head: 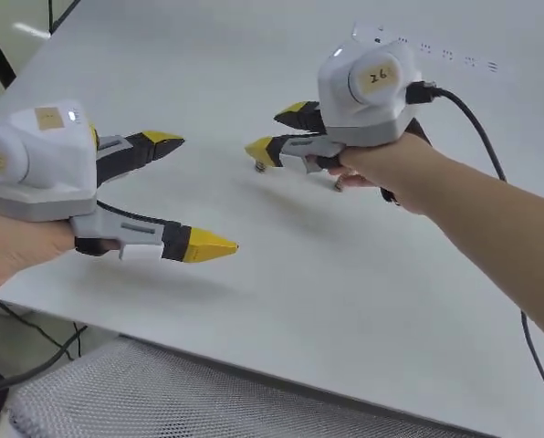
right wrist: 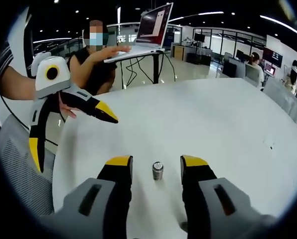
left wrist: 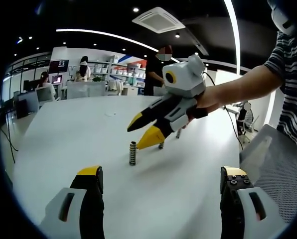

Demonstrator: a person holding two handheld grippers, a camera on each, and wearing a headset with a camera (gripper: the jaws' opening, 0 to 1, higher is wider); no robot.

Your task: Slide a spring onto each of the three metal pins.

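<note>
Left hand-held gripper (head: 190,192) wide open, empty, above white counter (head: 345,274). Right hand-held gripper (head: 277,130) part-open, jaws flanking upright spring (right wrist: 158,171), not touching.

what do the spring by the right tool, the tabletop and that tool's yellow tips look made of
Spring: likely bare steel; grey ribbed coils with a bright glint on top.
Tabletop: smooth white, matte finish with soft shadows; laminate or painted board, unclear which.
Right tool tips: flat, dull yellow, probably moulded plastic or rubber; the look leaves that open.
</note>
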